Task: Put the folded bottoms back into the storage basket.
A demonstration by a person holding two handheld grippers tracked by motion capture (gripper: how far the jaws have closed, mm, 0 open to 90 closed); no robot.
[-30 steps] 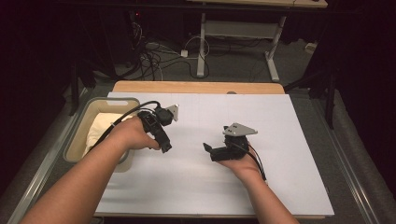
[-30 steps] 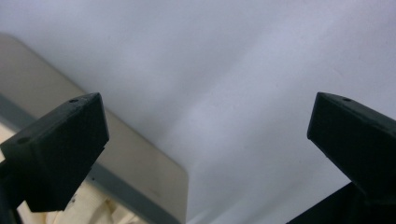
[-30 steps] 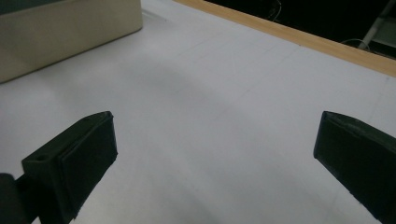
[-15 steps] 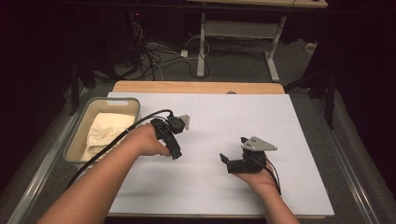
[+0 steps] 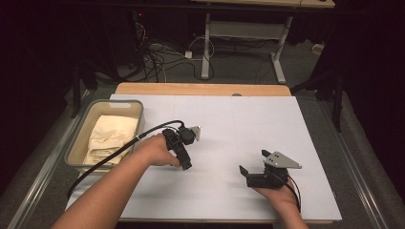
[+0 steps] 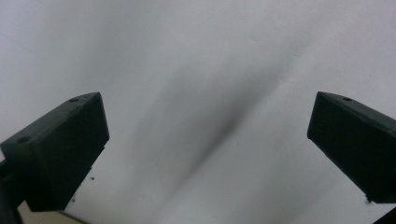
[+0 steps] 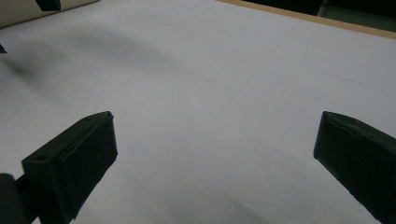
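My left gripper (image 5: pixel 184 161) is held in a hand left of the middle of the white table (image 5: pixel 239 119), tilted down at the sheet. In the left gripper view its jaws stand wide apart, the gripper (image 6: pixel 205 140) open with bare white surface and a soft shadow between them. My right gripper (image 5: pixel 253 163) rests low over the sheet at the front right, grey plate on top. The right gripper view has that gripper (image 7: pixel 215 154) open too, nothing between its jaws.
A beige bin (image 5: pixel 76 143) holding a folded cream cloth (image 5: pixel 110 138) stands at the table's left edge. A wooden strip (image 5: pixel 200 89) borders the far side. Beyond it, cables and desk legs (image 5: pixel 207 43) are on the dark floor.
Both hands have drawn back toward the front edge and shifted right. The left gripper has left the bin's side; the right one has sunk toward the front right. Both jaws stay apart.
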